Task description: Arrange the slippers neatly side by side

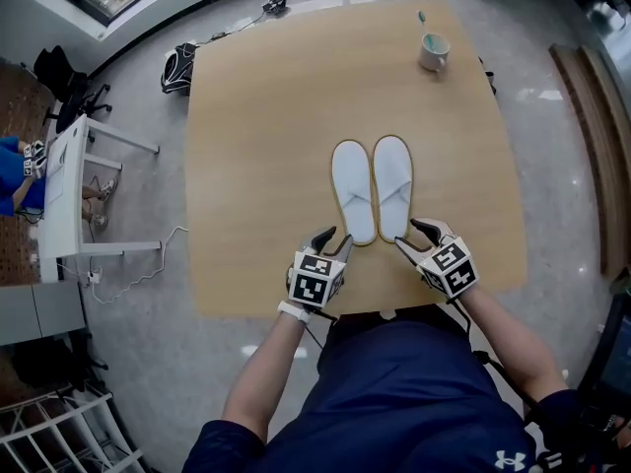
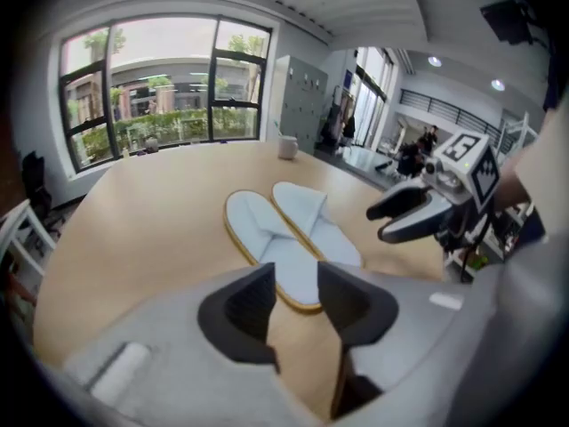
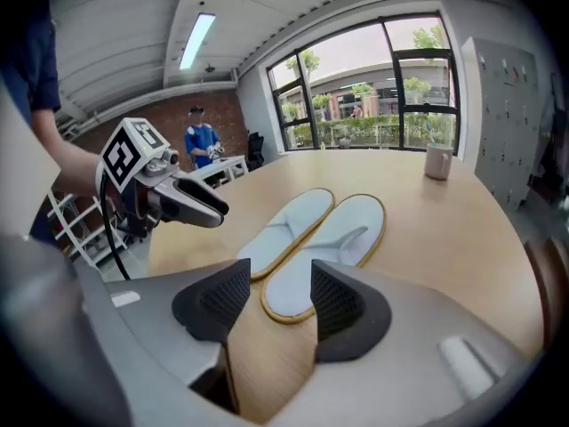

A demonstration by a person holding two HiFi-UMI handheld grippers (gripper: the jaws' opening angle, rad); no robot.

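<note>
The left gripper (image 2: 295,281) has its jaws partly apart with nothing clamped. The gap between the pads shows only bare table (image 1: 256,116). The heel of the left slipper (image 1: 353,193) lies just beyond the tips.

The right gripper (image 3: 280,278) has its jaws apart a little wider, and they too press on nothing. The heel of the right slipper (image 1: 392,187) lies just ahead of its tips. From the head view, each pair of tips sits just beside its heel. Whether any tip touches a heel cannot be told.

Both slippers are white with tan edging and lie flat near the middle of the table. Their long axes run straight away from the person, with heels towards the grippers and toes away. They are parallel, with inner edges touching or very nearly so along their length. The heels are about level with each other.

Each gripper is nearer the slipper on its own side, the left at the left heel and the right at the right heel. Each points along its slipper's length rather than across it.

The pair already looks neatly side by side. Judging from this, only a light nudge at a heel, or none, remains. A nudge from the heel end would slide a slipper lengthways and put the heels out of line.

A mug (image 1: 434,52) stands near the far right corner, well apart from everything else.
</note>
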